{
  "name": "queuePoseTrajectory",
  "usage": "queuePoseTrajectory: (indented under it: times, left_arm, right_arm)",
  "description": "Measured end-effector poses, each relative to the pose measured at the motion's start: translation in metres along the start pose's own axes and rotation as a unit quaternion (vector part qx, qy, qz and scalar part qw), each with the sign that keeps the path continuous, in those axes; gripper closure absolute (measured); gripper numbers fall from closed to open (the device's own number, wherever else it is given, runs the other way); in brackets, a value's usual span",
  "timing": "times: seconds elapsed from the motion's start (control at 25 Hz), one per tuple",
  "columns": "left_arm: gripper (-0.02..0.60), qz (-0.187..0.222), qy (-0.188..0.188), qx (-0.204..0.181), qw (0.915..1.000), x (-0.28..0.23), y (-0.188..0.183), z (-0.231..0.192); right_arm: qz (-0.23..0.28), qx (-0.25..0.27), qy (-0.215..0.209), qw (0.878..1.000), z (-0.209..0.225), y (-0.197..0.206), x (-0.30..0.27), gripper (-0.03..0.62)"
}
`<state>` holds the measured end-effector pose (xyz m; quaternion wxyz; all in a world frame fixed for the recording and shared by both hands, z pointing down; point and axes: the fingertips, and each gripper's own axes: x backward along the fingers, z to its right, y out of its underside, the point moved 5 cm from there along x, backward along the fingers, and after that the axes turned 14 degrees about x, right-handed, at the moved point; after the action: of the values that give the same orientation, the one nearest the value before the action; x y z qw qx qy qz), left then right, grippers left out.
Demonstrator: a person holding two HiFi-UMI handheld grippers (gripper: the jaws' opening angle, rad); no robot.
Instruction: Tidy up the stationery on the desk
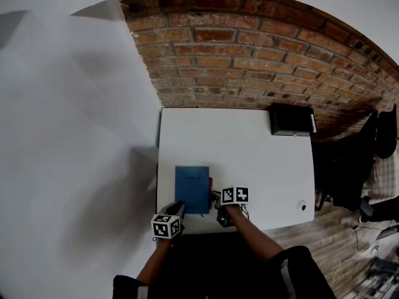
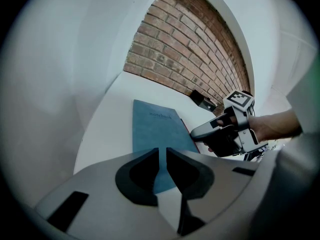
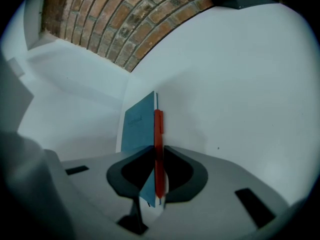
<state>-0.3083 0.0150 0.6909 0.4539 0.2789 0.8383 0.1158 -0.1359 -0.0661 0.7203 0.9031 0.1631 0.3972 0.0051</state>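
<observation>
Progress: early, by my reading. Nothing has visibly been put away or stacked; both items lie at the near edge of the desk [image 1: 249, 148].
Done: you have a hold on each of the two items.
Left to do: lift the pen clear, settle the notebook, and give both a final place. This could be the black box [image 1: 292, 119] at the far right corner (a guess only, since its inside is not visible).
Left gripper [image 1: 179, 205]: your jaws stand nearly together with the near edge of the blue notebook [image 1: 192, 189] in the slit, so it reads as a pinch on that edge.
Right gripper [image 1: 216, 198]: your jaws are closed on the red pen [image 3: 158, 149], which runs straight up between the pads.
Notebook, place: flat on the desk, front-left, roughly square to the near edge.
Notebook, look: plain blue cover, closed, small print near the far end, no curl or damage visible.
Pen, place: along the notebook's right edge, touching or just beside it.
Pen, look: slim, red, with a clip towards the far end.
Other: a small round thing [image 1: 302, 206] sits near the front right, too small to identify.
</observation>
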Motion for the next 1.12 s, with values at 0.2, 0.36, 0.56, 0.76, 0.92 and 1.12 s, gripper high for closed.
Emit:
queuePoseTrajectory:
  times: [0.2, 0.36, 0.56, 0.76, 0.92, 1.12]
  left_arm:
    - [0.523, -0.001, 0.001, -0.005, 1.0, -0.002, -0.003, 0.002]
    - [0.523, -0.001, 0.004, -0.01, 0.9999, -0.002, -0.005, 0.005]
    - [0.523, 0.013, 0.016, -0.032, 0.9993, 0.0, -0.014, 0.014]
    - [0.523, 0.033, 0.033, -0.059, 0.9972, 0.003, -0.021, 0.033]
    - [0.523, 0.035, 0.043, -0.079, 0.9953, -0.001, -0.022, 0.046]
    - [0.523, 0.048, 0.043, -0.091, 0.9937, 0.006, -0.016, 0.061]
  right_arm:
    - [0.017, 0.004, -0.006, 1.0, 0.0, -0.005, 0.003, 0.534]
    - [0.04, 0.007, 0.002, 0.999, 0.002, -0.012, 0.01, 0.533]
    - [0.1, 0.014, 0.026, 0.995, 0.006, -0.018, 0.032, 0.533]
    - [0.138, 0.078, 0.097, 0.983, 0.007, -0.017, 0.062, 0.545]
    - [0.137, 0.129, 0.137, 0.973, -0.002, -0.011, 0.082, 0.571]
    - [0.173, 0.206, 0.18, 0.946, -0.01, 0.0, 0.105, 0.572]
